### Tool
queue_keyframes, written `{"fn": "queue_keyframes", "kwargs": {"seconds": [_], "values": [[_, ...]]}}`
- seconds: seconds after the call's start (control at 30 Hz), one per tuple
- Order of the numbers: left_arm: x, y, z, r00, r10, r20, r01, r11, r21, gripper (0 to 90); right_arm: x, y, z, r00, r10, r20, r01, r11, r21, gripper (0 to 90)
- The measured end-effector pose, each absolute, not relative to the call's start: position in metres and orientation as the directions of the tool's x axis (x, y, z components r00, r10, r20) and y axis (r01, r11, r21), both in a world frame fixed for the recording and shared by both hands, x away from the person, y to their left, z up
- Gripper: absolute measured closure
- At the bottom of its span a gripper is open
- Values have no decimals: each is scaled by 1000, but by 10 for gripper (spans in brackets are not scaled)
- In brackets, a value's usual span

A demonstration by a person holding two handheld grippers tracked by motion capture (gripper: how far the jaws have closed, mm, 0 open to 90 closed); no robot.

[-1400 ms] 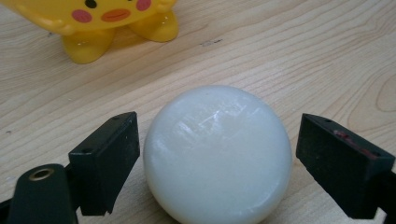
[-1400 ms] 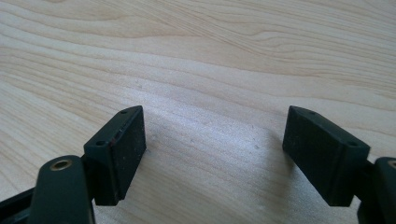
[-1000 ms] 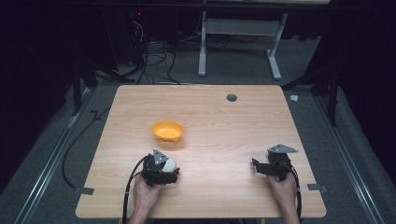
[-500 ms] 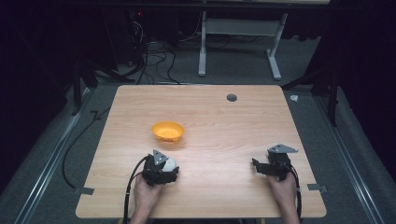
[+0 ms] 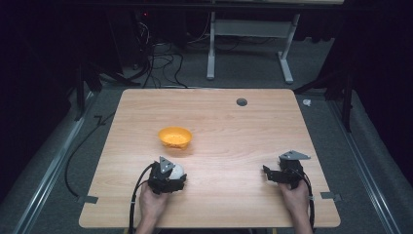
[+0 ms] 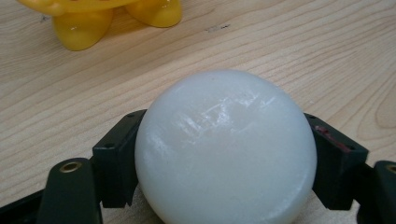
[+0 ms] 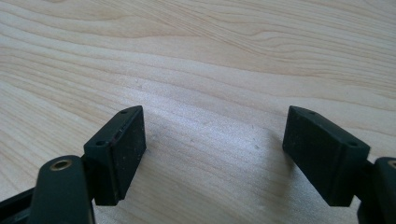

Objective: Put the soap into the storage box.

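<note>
A white ball [image 6: 226, 149] sits between the two black jaws of my left gripper [image 6: 224, 158], which is shut on it close to the wooden table [image 5: 229, 131]. In the high view the white ball [image 5: 177, 170] and left gripper [image 5: 171, 176] are at the front left of the table. An orange bowl [image 5: 175, 137] stands just beyond them; its yellow feet [image 6: 84, 28] show at the top of the left gripper view. My right gripper [image 7: 212, 154] is open over bare wood, nothing between its jaws. In the high view the right gripper [image 5: 271, 175] rests at the front right.
A small dark round hole [image 5: 241, 102] is set in the table near its far edge. Black cables [image 5: 136, 195] trail from both grippers off the front edge. Tape tabs [image 5: 87, 199] mark the front corners. A white desk frame [image 5: 253, 44] stands on the floor beyond.
</note>
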State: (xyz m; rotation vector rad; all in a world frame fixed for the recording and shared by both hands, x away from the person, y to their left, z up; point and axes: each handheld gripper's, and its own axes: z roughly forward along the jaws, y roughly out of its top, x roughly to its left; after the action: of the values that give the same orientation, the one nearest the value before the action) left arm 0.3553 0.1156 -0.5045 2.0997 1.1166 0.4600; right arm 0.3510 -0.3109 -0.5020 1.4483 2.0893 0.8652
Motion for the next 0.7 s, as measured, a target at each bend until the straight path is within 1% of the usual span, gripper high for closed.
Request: {"fn": "queue_keyframes", "kwargs": {"seconds": [0.43,0.57,0.7], "values": [[355,119,-501,564,825,-42,591,-367,719,246,351,-311,-502,-346,938,-13,655,251,713,222],[354,119,-497,569,822,-35,581,-371,724,245,351,-311,-502,-346,938,-13,654,251,713,222],[354,119,-491,578,814,-47,570,-363,737,246,351,-311,-502,-346,938,-13,654,251,713,222]]}}
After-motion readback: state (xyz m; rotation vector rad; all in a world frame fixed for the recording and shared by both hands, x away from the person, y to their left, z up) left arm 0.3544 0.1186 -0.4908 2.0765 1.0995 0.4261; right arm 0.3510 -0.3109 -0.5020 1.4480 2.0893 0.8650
